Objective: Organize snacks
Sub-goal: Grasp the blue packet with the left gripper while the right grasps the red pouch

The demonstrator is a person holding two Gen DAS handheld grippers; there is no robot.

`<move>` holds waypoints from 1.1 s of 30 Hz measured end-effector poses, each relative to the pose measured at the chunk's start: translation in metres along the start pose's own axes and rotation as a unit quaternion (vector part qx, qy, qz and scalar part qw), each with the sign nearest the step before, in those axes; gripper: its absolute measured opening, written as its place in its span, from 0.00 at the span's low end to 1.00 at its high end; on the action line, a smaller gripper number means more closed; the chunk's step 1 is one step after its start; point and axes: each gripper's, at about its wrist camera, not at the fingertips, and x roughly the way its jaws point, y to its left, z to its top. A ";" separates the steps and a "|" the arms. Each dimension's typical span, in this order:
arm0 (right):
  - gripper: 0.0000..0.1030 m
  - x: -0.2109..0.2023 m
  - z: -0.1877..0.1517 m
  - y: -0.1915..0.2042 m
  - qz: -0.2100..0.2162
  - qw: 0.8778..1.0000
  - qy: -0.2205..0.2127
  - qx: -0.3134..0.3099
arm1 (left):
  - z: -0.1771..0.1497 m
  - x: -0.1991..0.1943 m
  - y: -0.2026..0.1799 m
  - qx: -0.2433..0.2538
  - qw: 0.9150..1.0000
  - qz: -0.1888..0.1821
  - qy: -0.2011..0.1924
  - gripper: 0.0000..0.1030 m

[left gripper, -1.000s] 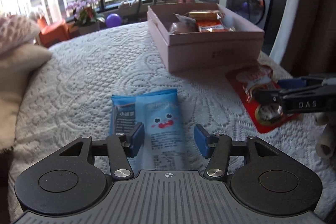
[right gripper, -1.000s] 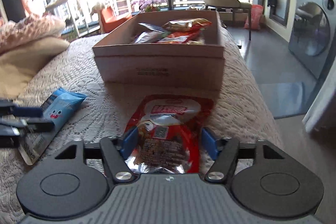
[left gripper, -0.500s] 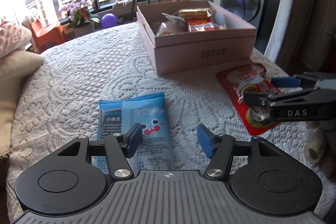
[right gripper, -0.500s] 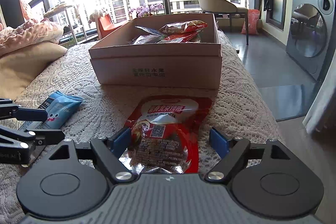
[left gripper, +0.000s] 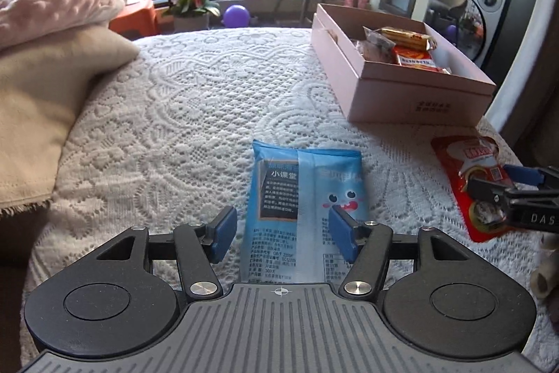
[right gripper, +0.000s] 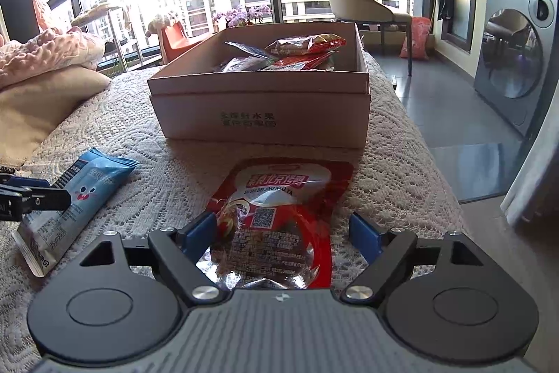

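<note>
left claw (left gripper: pixel 281 233): jaws had just been opening, stood partly apart over the near end of the blue snack packet (left gripper: pixel 307 198); pads clear of it, nothing held.
right claw (right gripper: pixel 284 233): jaws wide, barely widening any further, straddling the red snack pouch (right gripper: pixel 279 219); pads off it, no grip.
snacks: both flat on the lace-covered table (left gripper: pixel 195 114), well apart from each other, near side of the pink box (left gripper: pixel 412 93), which already held several packets.
step (my read): both claws lined up for a pick, nothing lifted yet.
risk 1: flat packets on open lace; pads could snag the cloth and drag it, or slide over the film without pinching.
risk 2: blue packet looked wider than the left gap; closing there could crumple it or grip one edge only.
risk 3: both claws heading for one box could clash.
hidden: near ends of both packets sat under the claw bodies; probably no contact, couldn't confirm.
</note>
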 end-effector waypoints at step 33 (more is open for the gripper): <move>0.81 0.000 0.000 0.001 0.000 1.000 -0.001 -0.001 | -0.009 -0.002 -0.073 0.142 0.989 -0.048 0.015 0.84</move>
